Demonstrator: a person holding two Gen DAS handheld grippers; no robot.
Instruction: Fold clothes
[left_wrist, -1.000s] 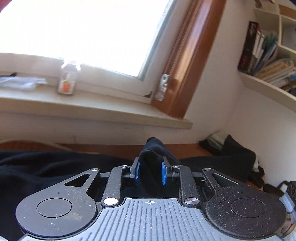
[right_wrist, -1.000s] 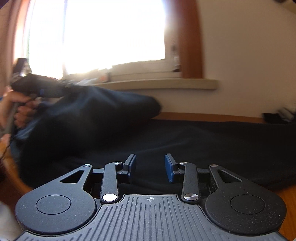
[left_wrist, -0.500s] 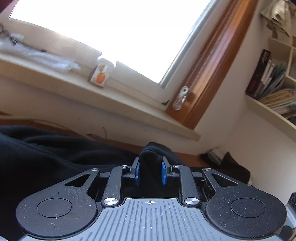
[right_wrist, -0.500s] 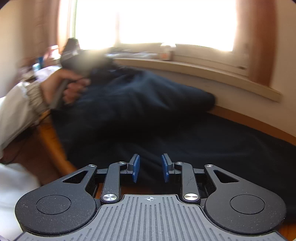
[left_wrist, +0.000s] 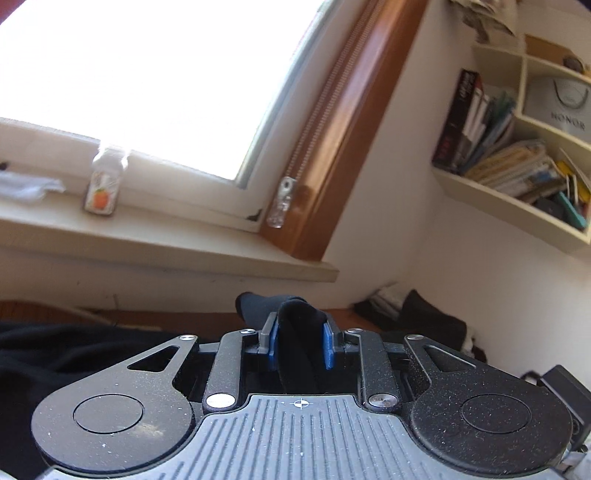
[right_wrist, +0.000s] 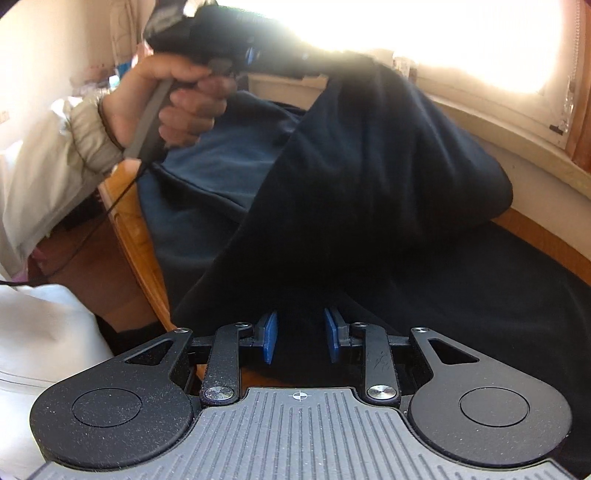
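Left wrist view: my left gripper (left_wrist: 300, 345) pinches a fold of the dark garment (right_wrist: 388, 177), lifted over the worktop (right_wrist: 133, 236). My right gripper (right_wrist: 301, 341) is open above it.

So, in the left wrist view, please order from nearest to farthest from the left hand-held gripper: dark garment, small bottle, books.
1. Dark navy fabric garment, pinched between the pads.
2. Small clear bottle with orange label, on the windowsill, left.
3. Books, on the wall shelf, upper right.
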